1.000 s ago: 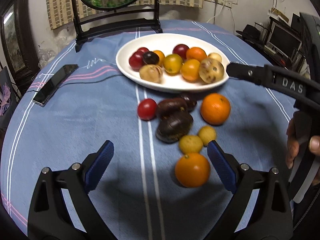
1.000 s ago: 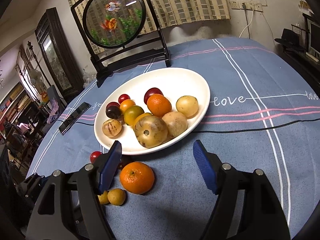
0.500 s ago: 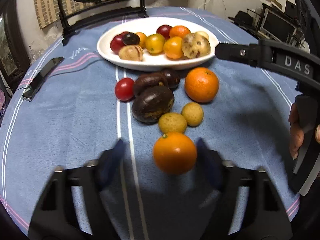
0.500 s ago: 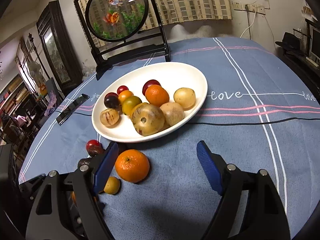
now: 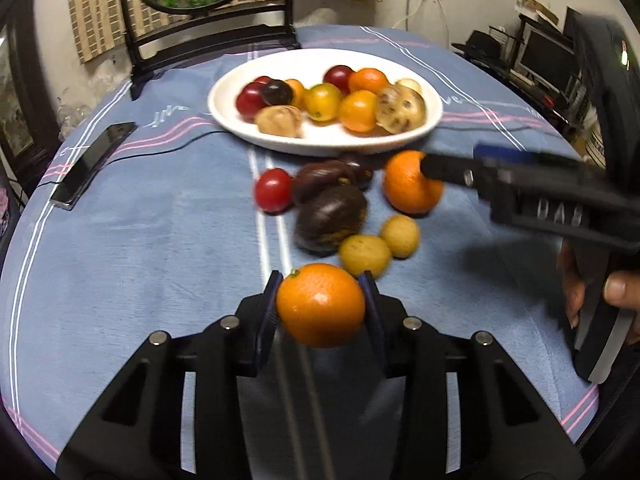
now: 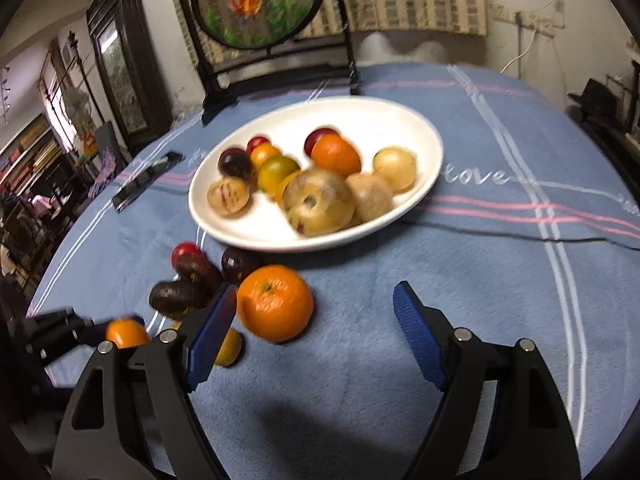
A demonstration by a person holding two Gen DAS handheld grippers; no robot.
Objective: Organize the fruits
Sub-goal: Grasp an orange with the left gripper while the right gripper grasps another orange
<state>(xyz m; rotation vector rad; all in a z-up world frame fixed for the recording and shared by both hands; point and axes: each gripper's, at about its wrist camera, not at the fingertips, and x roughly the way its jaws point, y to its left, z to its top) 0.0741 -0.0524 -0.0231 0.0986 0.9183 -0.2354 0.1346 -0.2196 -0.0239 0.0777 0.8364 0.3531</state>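
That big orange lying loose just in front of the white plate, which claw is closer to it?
Right. The right claw stands open with one blue pad beside the big orange. The left claw sits farther back, shut on another orange.

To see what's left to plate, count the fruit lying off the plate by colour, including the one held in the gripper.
Orange fruit: 2
Dark purple fruit: 3
Yellow fruit: 2
Red fruit: 1
Total: 8

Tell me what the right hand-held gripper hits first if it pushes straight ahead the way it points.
Probably bare tablecloth: the open right hand-held gripper frames cloth, with the large orange beside its left finger. Farther on lies the white plate; depth is uncertain.
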